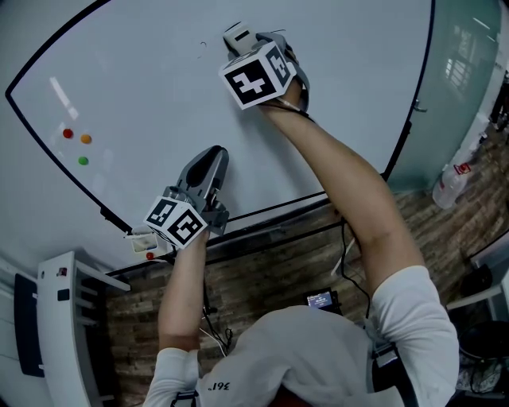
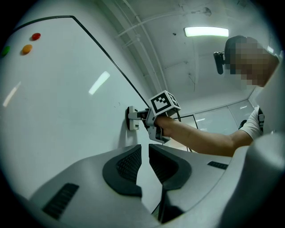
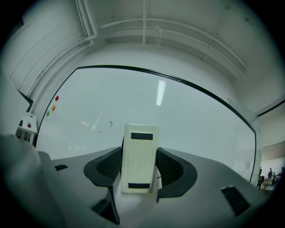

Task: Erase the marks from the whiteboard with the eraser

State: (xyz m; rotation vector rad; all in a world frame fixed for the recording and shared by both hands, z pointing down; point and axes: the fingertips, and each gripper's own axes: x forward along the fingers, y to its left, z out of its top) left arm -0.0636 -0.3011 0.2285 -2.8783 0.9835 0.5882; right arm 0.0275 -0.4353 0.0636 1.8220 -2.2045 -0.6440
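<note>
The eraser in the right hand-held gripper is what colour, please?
Cream-white plastic eraser with two dark strips; right gripper view shows it best.

Floor [image 1: 270, 266]: dark wood planks, with loose cables [image 1: 208, 318] and a small lit screen [image 1: 320, 299] on it. White rack [image 1: 67, 310] at lower left in the head view. Frosted glass wall [image 1: 457, 71] on the right, with a clear bottle [image 1: 450, 184] near its foot. Ceiling [image 2: 151, 13] is pale grey, and exposed pipes [image 3: 144, 20] run across it. One tube light [image 2: 206, 31] is lit overhead. Glazed partition [image 2: 222, 118] far back in the left gripper view.
</note>
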